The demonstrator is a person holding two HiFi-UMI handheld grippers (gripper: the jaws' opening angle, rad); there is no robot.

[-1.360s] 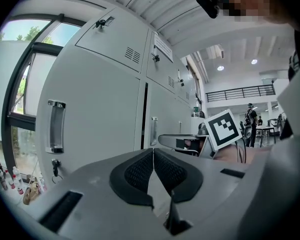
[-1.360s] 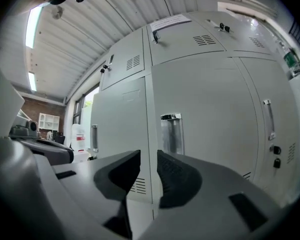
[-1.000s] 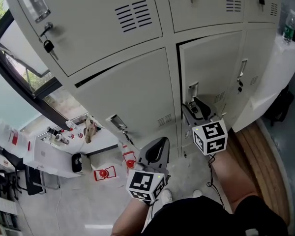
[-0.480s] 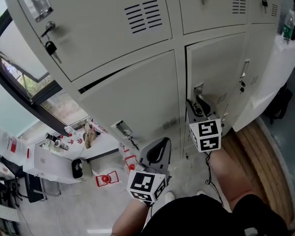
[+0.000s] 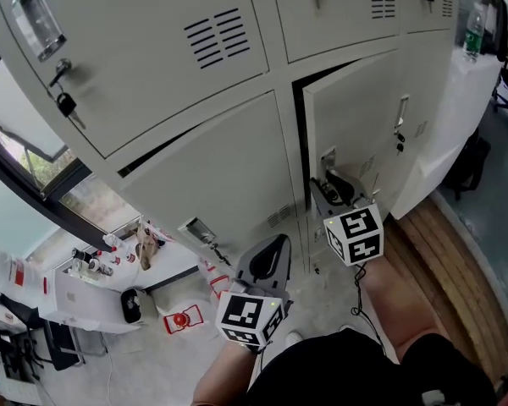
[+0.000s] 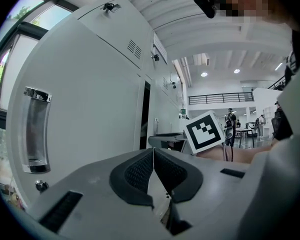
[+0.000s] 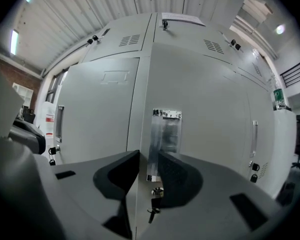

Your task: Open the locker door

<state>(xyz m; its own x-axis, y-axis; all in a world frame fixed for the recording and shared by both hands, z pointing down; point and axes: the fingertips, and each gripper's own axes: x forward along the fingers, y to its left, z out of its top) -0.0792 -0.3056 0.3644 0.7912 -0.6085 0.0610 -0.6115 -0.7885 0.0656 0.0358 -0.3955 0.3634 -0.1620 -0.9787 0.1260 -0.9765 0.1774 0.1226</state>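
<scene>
The locker door (image 5: 356, 117) is the lower one in the middle of the lockers, at 12 o'clock from the person's knees in the head view. It stands open just a crack. A dark gap (image 5: 298, 142) runs down its left edge, and it is too dark to see what is inside.

The right gripper (image 7: 147, 156) is at the shiny handle (image 7: 165, 144). Its jaws have just been closing and are now about half narrow. They pinch the strip of door between the edge and the handle, with one jaw at 9 o'clock of the strip and one at 3 o'clock. The right jaw covers the bottom corner of the handle. A small key (image 7: 151, 213) hangs under the handle, partly behind that jaw. In the head view the gripper's own body and its marker cube (image 5: 353, 235) hide the tips.

The left gripper (image 6: 153, 151) is at 7 o'clock from the right one, away from the lockers. Its jaws are pressed together and hold nothing. Its lower part is cut off by the picture's edge.
</scene>
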